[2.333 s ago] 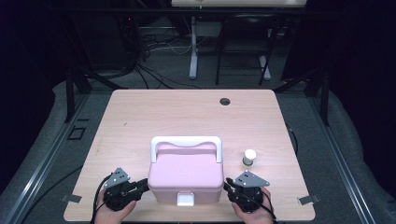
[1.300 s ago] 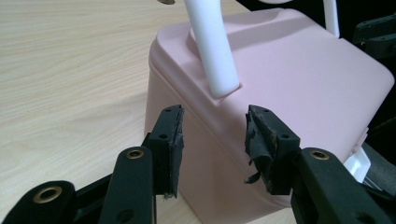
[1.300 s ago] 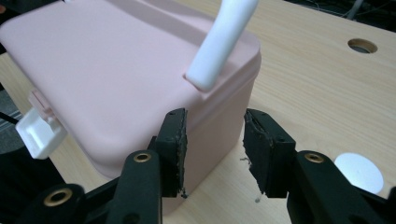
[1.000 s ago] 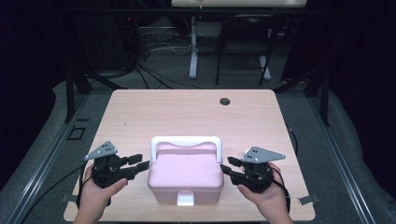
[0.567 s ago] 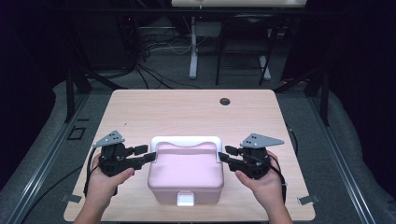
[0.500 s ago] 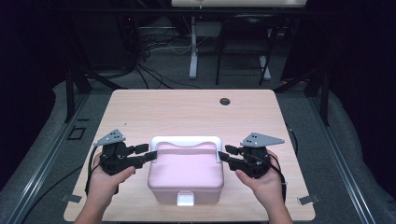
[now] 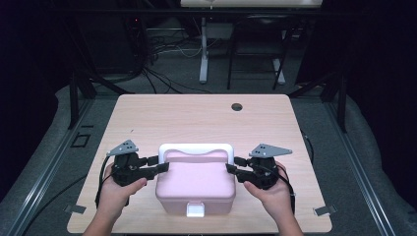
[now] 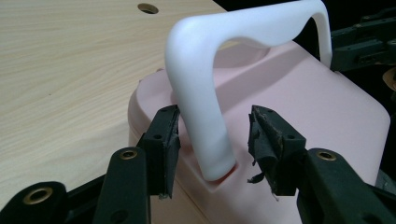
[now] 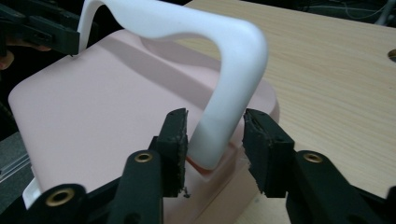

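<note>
Pink box, lid shut, white handle upright, contents hidden.

Dark room, grey floor, cables

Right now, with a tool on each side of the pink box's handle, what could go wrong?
1. Each tool, left and right, straddles one leg of the white handle with its jaws open. If only one closes, the box may tilt when lifted.
2. The grip points sit low on the legs, beside the lid. A jaw might catch the lid's edge.
3. The handle looks smooth, so it might slip.
</note>
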`<state>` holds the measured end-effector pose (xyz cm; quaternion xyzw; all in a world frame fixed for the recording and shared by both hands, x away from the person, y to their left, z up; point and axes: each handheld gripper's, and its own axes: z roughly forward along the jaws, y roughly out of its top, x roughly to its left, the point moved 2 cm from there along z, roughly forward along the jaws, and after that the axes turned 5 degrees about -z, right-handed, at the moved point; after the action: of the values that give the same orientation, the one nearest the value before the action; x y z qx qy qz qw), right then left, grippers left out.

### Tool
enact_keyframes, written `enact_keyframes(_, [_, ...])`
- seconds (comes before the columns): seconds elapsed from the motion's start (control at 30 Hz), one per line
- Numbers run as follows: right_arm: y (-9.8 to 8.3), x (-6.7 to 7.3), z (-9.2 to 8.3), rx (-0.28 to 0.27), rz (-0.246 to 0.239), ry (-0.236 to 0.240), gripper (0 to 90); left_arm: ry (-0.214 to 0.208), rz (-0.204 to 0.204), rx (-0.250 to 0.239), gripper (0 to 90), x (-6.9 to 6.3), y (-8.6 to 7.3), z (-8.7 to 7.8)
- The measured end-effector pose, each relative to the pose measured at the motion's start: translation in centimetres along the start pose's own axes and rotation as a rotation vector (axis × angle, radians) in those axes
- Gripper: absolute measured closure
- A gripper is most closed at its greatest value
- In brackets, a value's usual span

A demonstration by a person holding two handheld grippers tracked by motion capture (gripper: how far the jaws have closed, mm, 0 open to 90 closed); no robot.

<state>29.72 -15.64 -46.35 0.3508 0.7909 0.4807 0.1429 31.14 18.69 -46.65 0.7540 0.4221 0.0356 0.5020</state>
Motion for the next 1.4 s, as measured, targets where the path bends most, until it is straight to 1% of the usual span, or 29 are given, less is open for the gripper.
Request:
enact_keyframes(0.07, [0.0,0.1,0.0,-0.002,-0.006,-0.006,62.7,0.010,0.012,-0.002,55.7,-0.1,-0.1,0.0])
enact_keyframes(0.1, [-0.1,0.1,-0.1,-0.003,-0.006,-0.006,63.1,0.021,0.019,-0.002,58.2,-0.2,-0.1,0.0])
enact_keyframes(0.17, [-0.1,0.1,-0.1,-0.003,-0.007,-0.006,63.2,0.019,0.015,-0.003,58.7,-0.2,-0.2,-0.1])
enact_keyframes(0.23, [-0.1,0.2,-0.1,-0.007,-0.010,-0.007,63.7,0.018,0.010,-0.015,60.7,-0.1,-0.3,-0.1])
enact_keyframes(0.27, [-0.1,0.3,-0.1,-0.005,-0.012,-0.008,65.1,0.019,0.014,-0.019,63.3,-0.1,-0.3,-0.2])
enact_keyframes(0.37, [-0.1,0.4,-0.1,-0.007,-0.020,-0.009,67.5,0.023,0.023,-0.024,65.9,-0.3,-0.4,-0.3])
enact_keyframes(0.43, [-0.1,0.6,-0.2,-0.005,-0.031,-0.015,69.1,0.029,0.025,-0.024,69.6,-0.4,-0.4,-0.4])
enact_keyframes(0.47, [-0.1,0.6,-0.2,-0.005,-0.031,-0.015,69.1,0.031,0.036,-0.022,69.6,-0.3,-0.4,-0.5])
enact_keyframes(0.5, [0.0,0.7,-0.3,-0.004,-0.041,-0.019,70.4,0.025,0.031,-0.030,71.8,-0.3,-0.5,-0.6])
enact_keyframes(0.57, [0.0,0.7,-0.4,-0.004,-0.041,-0.018,71.8,0.023,0.026,-0.033,72.8,-0.4,-0.5,-0.7])
enact_keyframes(0.67, [0.0,0.8,-0.5,-0.006,-0.037,-0.016,72.5,0.023,0.029,-0.031,73.2,-0.5,-0.6,-0.8])
enact_keyframes(0.73, [0.0,0.8,-0.6,-0.010,-0.033,-0.014,72.9,0.029,0.039,-0.030,73.4,-0.5,-0.6,-0.8])
enact_keyframes(0.8, [0.0,0.8,-0.6,-0.012,-0.033,-0.013,73.4,0.031,0.040,-0.021,73.4,-0.6,-0.6,-0.9])
enact_keyframes(0.9, [0.0,0.9,-0.7,-0.019,-0.030,-0.003,73.9,0.030,0.039,-0.025,73.4,-0.5,-0.6,-1.1])
enact_keyframes(0.97, [0.1,1.0,-0.7,-0.022,-0.031,0.003,74.0,0.026,0.028,-0.031,73.4,-0.5,-0.6,-1.2])
enact_keyframes(1.13, [0.3,1.2,-0.9,-0.032,-0.030,0.006,74.1,0.024,0.025,-0.050,73.3,-0.4,-0.5,-1.4])
enact_keyframes(1.17, [0.4,1.2,-1.0,-0.043,-0.027,0.007,74.2,0.021,0.021,-0.066,73.2,-0.5,-0.4,-1.5])
enact_keyframes(1.2, [0.4,1.2,-1.0,-0.046,-0.028,0.006,74.2,0.021,0.033,-0.069,73.1,-0.4,-0.4,-1.5])
enact_keyframes(1.27, [0.5,1.3,-1.1,-0.050,-0.025,0.004,74.3,0.016,0.027,-0.075,72.7,-0.5,-0.4,-1.5])
enact_keyframes(1.33, [0.5,1.3,-1.1,-0.058,-0.019,0.003,74.3,0.009,0.023,-0.082,69.3,-0.5,-0.4,-1.6])
enact_keyframes(1.4, [0.5,1.3,-1.1,-0.061,-0.021,0.001,74.3,0.013,0.027,-0.083,67.2,-0.6,-0.4,-1.8])
